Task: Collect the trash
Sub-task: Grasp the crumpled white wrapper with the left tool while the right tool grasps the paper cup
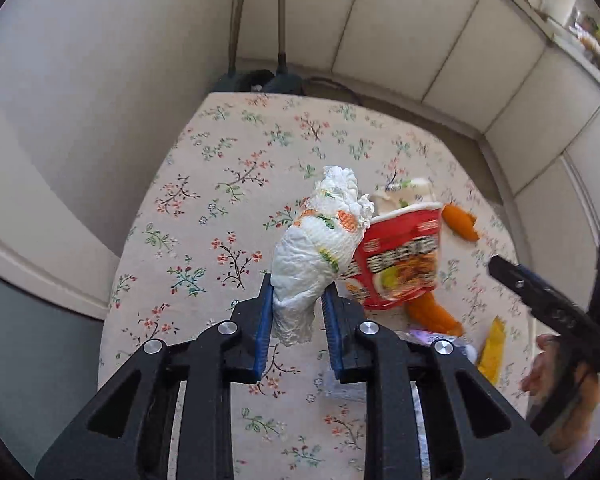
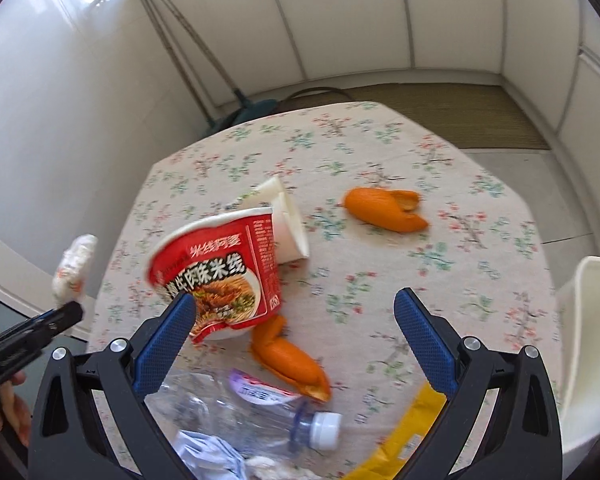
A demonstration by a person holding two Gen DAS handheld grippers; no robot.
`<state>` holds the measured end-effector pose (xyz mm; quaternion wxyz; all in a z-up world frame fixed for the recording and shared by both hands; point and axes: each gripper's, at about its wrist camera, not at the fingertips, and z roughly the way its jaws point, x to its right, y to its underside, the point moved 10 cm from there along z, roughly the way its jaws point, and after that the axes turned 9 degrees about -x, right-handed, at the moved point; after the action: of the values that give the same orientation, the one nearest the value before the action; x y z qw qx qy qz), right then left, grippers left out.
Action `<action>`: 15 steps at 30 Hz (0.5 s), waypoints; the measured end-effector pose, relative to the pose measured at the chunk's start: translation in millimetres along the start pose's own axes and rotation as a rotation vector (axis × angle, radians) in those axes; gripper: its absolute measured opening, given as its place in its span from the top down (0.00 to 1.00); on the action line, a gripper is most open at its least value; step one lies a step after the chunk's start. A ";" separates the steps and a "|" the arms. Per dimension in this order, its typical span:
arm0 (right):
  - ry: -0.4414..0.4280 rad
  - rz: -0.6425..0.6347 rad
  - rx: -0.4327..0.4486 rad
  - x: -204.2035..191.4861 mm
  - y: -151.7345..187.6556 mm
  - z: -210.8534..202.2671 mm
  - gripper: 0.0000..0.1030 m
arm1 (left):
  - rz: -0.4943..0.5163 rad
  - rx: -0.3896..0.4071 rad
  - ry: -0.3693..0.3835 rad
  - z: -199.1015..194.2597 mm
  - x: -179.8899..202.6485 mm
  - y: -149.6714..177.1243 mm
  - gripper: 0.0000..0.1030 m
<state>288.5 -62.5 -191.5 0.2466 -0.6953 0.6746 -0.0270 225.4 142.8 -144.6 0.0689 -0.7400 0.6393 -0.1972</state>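
above the left edge of the floral tabletop [image 1: 228,148], a crumpled printed paper towel wad [image 1: 320,248] hangs pinched in the left gripper [image 1: 296,300] jaws, lifted clear of the cloth. it looks soft and springy, so i'd hold the squeeze firm and carry it level to the white bin [image 2: 588,344]. the right gripper [image 2: 292,300] jaws stand spread over a glossy red noodle cup [image 2: 216,272], curled orange peel [image 2: 384,208] and a crushed clear bottle [image 2: 244,412].
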 end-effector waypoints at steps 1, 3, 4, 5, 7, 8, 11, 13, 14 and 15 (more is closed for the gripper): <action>-0.023 0.001 -0.011 -2.2 -2.5 5.0 0.07 | -0.022 0.018 0.016 -11.0 0.2 2.1 0.78; -0.065 0.006 -0.031 -3.8 -9.0 14.4 0.07 | -0.050 0.056 0.060 -32.0 3.2 6.9 0.78; -0.090 0.002 -0.045 -5.3 -14.6 21.0 0.07 | -0.056 0.069 0.080 -38.9 4.2 7.3 0.78; -0.107 -0.005 -0.057 -7.0 -19.7 26.6 0.07 | -0.054 0.079 0.091 -43.8 5.6 7.9 0.78; -0.133 -0.010 -0.081 -9.0 -31.6 40.0 0.07 | -0.036 0.101 0.092 -51.1 9.6 7.3 0.78; -0.151 0.002 -0.101 -8.6 -37.2 48.1 0.07 | -0.029 0.106 0.092 -52.8 9.8 6.4 0.78; -0.229 0.063 -0.151 -5.4 -52.1 73.2 0.21 | -0.032 0.099 0.101 -50.9 7.3 4.9 0.78; -0.241 0.086 -0.176 -1.9 -55.7 87.3 0.31 | -0.046 0.081 0.099 -43.6 1.4 4.2 0.78; -0.244 0.095 -0.189 -0.6 -56.1 94.3 0.37 | -0.053 0.073 0.099 -40.5 -1.7 4.4 0.78; -0.246 0.099 -0.194 0.9 -56.6 99.2 0.41 | -0.060 0.065 0.102 -37.8 -4.0 4.3 0.78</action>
<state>377.7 -34.7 -257.3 0.2599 -0.6797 0.6723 0.1358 206.7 151.7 -112.4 0.0543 -0.7452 0.6128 -0.2573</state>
